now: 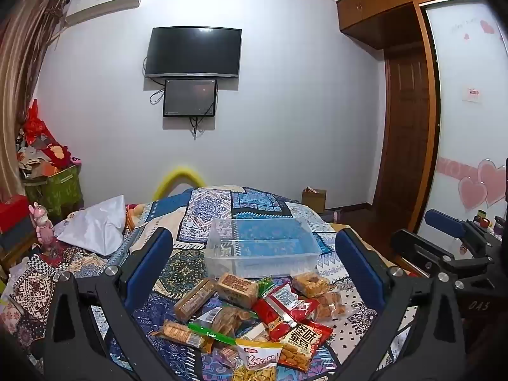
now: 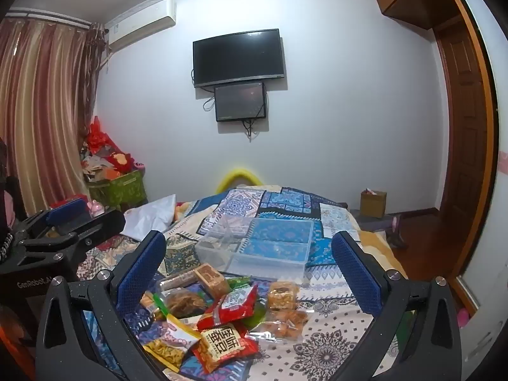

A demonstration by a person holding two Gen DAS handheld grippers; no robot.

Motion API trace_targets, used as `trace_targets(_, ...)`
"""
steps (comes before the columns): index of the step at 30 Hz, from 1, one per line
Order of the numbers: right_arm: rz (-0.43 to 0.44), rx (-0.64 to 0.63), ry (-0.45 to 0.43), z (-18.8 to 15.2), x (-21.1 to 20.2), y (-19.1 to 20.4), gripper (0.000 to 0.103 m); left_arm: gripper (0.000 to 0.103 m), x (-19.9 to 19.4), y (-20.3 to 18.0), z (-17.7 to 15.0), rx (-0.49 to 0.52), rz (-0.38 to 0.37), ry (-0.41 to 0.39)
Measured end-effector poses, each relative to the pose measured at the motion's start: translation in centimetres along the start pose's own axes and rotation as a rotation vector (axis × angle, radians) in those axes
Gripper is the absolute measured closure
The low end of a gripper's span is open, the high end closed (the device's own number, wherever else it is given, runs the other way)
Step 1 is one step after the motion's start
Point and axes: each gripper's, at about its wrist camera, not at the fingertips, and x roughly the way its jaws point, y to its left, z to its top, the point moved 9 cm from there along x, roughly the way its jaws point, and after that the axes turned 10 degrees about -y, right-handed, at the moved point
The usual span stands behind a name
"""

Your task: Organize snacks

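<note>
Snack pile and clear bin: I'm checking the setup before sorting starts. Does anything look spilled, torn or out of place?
Nothing looks spilled or torn. The snack packets lie in a loose overlapping heap on the patterned bedspread, all outside the clear plastic bin, which sits upright behind them and appears empty.

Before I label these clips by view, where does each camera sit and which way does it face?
Left wrist: on the left gripper, facing the TV wall across the bed; its open blue fingers frame the clear bin and snack pile; right gripper beside.
Right wrist: on the right gripper, same heading, open; left gripper beside.
Shared: bin, snacks, TV.
</note>
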Motion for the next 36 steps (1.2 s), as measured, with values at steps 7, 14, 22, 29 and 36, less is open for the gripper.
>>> trace_targets(7, 0.006, 0.007, 0.009, -0.10, -0.06, 0.08, 0.000, 0.000, 0.20, 0.32, -0.70, -0.027, -0.007, 0.000)
trace_targets(14, 0.007, 0.009, 0.006, -0.07, -0.16, 0.05, 0.000, 0.000, -0.10, 0.46, -0.44, -0.031, -0.012, -0.001)
trace_targets(22, 0.007, 0.011, 0.005, 0.06, -0.24, -0.03, 0.000, 0.000, -0.14, 0.35, -0.38, -0.029, -0.015, 0.000)
trace_targets(29, 0.007, 0.010, 0.004, -0.01, -0.27, 0.04, 0.000, 0.000, -0.12, 0.46, -0.50, -0.029, -0.010, 0.003)
trace_targets(36, 0.006, 0.010, 0.004, 0.14, -0.30, 0.22, 0.000, 0.000, 0.08, 0.67, -0.61, -0.037, -0.005, 0.010)
